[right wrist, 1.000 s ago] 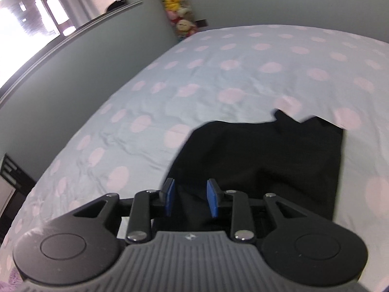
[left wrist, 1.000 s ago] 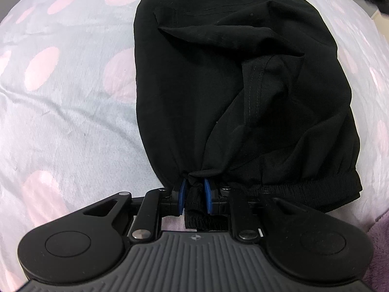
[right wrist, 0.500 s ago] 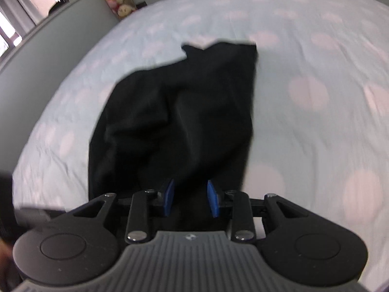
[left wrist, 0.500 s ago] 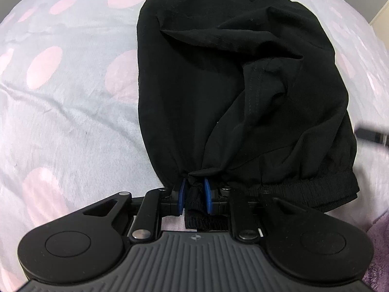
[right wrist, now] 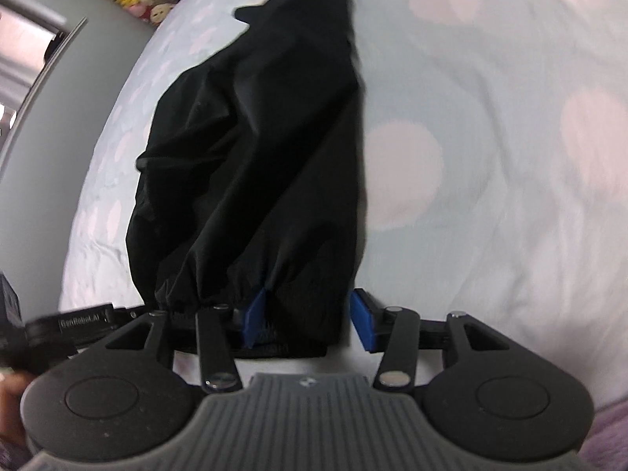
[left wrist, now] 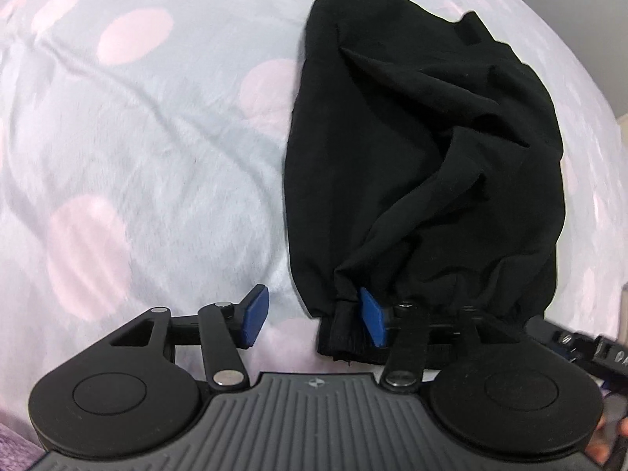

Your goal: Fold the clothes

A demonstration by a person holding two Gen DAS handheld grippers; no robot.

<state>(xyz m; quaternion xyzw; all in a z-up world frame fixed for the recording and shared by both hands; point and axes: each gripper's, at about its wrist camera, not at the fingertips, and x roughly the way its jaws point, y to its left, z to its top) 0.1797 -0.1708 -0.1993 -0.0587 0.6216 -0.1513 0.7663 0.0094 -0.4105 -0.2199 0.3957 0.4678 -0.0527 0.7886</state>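
Black garment [left wrist: 424, 165] lies bunched on the dotted bed [left wrist: 137, 149]. Left gripper [left wrist: 314, 316] and right gripper [right wrist: 308, 320] are opening, jaws astride its elastic waistband, gripping nothing.

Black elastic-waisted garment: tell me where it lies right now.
The black elastic-waisted garment lies on the pale blue bedspread with pink dots, right of centre in the left wrist view, its gathered waistband nearest both grippers.
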